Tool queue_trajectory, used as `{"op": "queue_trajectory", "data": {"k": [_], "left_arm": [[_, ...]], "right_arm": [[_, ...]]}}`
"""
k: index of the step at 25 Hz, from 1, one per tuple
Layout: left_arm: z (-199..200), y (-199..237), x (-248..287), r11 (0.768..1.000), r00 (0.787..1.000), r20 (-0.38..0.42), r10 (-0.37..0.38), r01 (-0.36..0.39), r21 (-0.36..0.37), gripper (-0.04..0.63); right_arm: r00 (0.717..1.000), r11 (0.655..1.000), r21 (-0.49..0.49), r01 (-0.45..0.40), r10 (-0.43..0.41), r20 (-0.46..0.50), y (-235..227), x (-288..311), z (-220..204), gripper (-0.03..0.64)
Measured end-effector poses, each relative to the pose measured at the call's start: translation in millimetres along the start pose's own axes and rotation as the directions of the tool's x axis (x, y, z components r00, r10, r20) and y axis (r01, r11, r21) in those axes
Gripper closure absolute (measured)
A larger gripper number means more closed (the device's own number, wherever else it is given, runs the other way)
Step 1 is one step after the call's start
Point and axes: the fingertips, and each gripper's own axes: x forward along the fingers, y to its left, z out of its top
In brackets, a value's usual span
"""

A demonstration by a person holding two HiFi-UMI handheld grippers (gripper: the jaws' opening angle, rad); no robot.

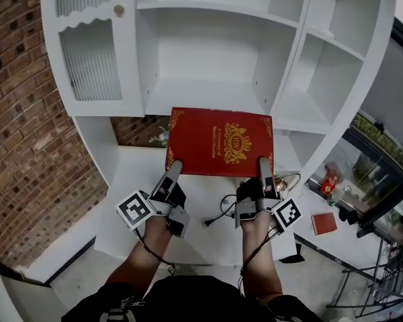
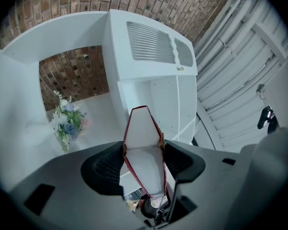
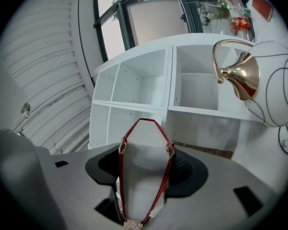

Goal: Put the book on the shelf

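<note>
A thick red book (image 1: 219, 141) with gold ornament on its cover is held flat in the air in front of the white shelf unit (image 1: 215, 52). My left gripper (image 1: 172, 170) is shut on its near left edge and my right gripper (image 1: 263, 166) is shut on its near right edge. In the left gripper view the book (image 2: 145, 152) stands edge-on between the dark pads, its white page block showing. The right gripper view shows the same book (image 3: 144, 171) clamped between the jaws, with open white compartments (image 3: 139, 83) beyond.
A cabinet door (image 1: 91, 52) with ribbed glass and a round knob closes the shelf's left part. A white and gold kettle (image 3: 259, 80) stands at right on the white table (image 1: 195, 206), with a black cable (image 1: 221, 210). A flower bunch (image 2: 67, 121) sits in the brick-backed niche.
</note>
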Motion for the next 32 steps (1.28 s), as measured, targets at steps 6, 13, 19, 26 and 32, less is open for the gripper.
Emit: {"op": "queue_trajectory", "data": {"k": [6, 13, 19, 26, 32], "left_arm": [[13.8, -1.2, 4.7, 1.0, 0.999, 0.048, -0.003, 0.002, 0.03, 0.327], [33.1, 13.4, 16.1, 0.998, 0.997, 0.078, 0.019, -0.024, 0.062, 0.326], [38.4, 20.8, 27.7, 0.998, 0.996, 0.091, 0.005, -0.011, 0.063, 0.325], [56.3, 32.9, 48.1, 0.99, 0.994, 0.108, 0.021, -0.036, 0.133, 0.321], [68.3, 32.6, 67.4, 0.964, 0.992, 0.113, 0.056, -0.083, 0.251, 0.319]], "right_arm": [[0.998, 1.0, 0.005, -0.024, 0.025, -0.05, 0.4, 22.7, -5.0, 0.348], [0.996, 1.0, -0.001, -0.015, 0.014, -0.093, -9.6, 59.2, -10.9, 0.347], [0.993, 1.0, -0.016, -0.026, 0.023, -0.116, -18.7, 76.9, -12.4, 0.344], [0.994, 0.997, -0.064, -0.036, 0.03, -0.101, -18.7, 104.6, -7.6, 0.336], [0.997, 0.992, -0.126, -0.014, 0.004, -0.078, -19.9, 124.2, 2.6, 0.319]]}}
